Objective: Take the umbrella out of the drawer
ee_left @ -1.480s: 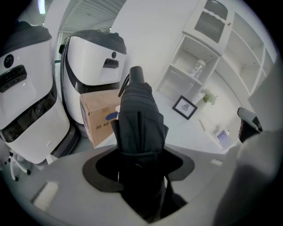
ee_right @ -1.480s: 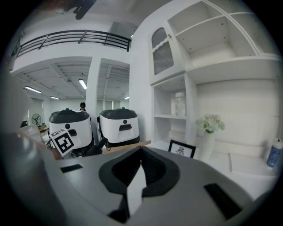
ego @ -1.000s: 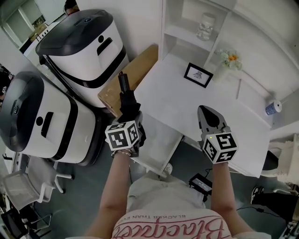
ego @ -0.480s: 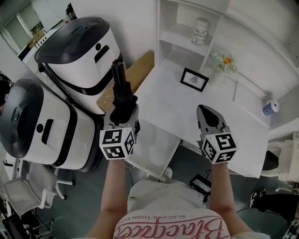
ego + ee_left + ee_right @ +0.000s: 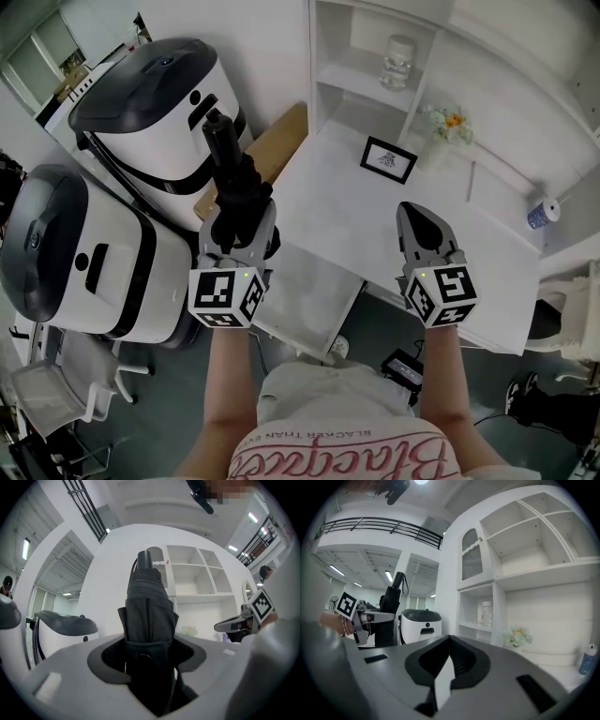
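Left gripper view: jaws of the left gripper (image 5: 148, 645) pinch the folded black umbrella (image 5: 147, 599), whose handle end points toward the top of the frame.
Right gripper view: jaws of the right gripper (image 5: 449, 641) are pressed together at the tips, with nothing between them.
Umbrella: left of centre in the head view, outside the open drawer (image 5: 314, 289), which shows just right of the left gripper.
Right gripper: over the white counter (image 5: 356, 202), lower right of centre.
Counter: a small picture frame (image 5: 389, 159) stands near its far edge.
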Demonstrator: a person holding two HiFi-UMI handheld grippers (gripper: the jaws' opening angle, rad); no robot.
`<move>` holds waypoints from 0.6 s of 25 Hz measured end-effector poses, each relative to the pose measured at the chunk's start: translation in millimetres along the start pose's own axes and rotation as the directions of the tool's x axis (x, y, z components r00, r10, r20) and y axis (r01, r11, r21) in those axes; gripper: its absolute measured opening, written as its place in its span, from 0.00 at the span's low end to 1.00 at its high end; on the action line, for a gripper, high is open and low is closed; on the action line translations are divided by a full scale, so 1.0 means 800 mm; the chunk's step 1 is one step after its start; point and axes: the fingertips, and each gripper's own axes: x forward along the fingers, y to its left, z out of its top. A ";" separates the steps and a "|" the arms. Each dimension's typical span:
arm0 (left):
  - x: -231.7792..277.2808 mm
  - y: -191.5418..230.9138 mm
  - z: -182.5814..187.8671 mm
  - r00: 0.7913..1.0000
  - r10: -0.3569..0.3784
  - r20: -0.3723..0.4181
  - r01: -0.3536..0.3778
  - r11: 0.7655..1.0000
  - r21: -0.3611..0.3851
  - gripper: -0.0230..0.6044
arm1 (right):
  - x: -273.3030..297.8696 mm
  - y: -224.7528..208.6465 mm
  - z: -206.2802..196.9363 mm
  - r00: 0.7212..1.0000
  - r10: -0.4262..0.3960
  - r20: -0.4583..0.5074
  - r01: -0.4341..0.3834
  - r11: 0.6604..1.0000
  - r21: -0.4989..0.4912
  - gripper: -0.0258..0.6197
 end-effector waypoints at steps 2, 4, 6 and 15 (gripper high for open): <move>-0.003 0.002 0.011 0.999 0.000 0.037 0.001 1.000 -0.007 0.43 | -0.004 0.000 0.016 0.999 -0.013 0.047 0.014 0.999 -0.039 0.05; -0.006 0.005 0.023 0.998 0.002 0.061 -0.002 1.000 0.004 0.43 | -0.009 -0.001 0.031 0.997 -0.028 0.078 0.034 0.996 -0.077 0.05; -0.007 0.008 0.033 0.997 0.006 0.080 -0.007 1.000 0.017 0.43 | -0.012 -0.002 0.045 0.994 -0.039 0.102 0.050 0.993 -0.106 0.05; -0.013 0.004 0.064 0.992 0.005 0.129 -0.014 0.998 0.068 0.44 | -0.026 -0.001 0.089 0.983 -0.048 0.177 0.076 0.985 -0.153 0.05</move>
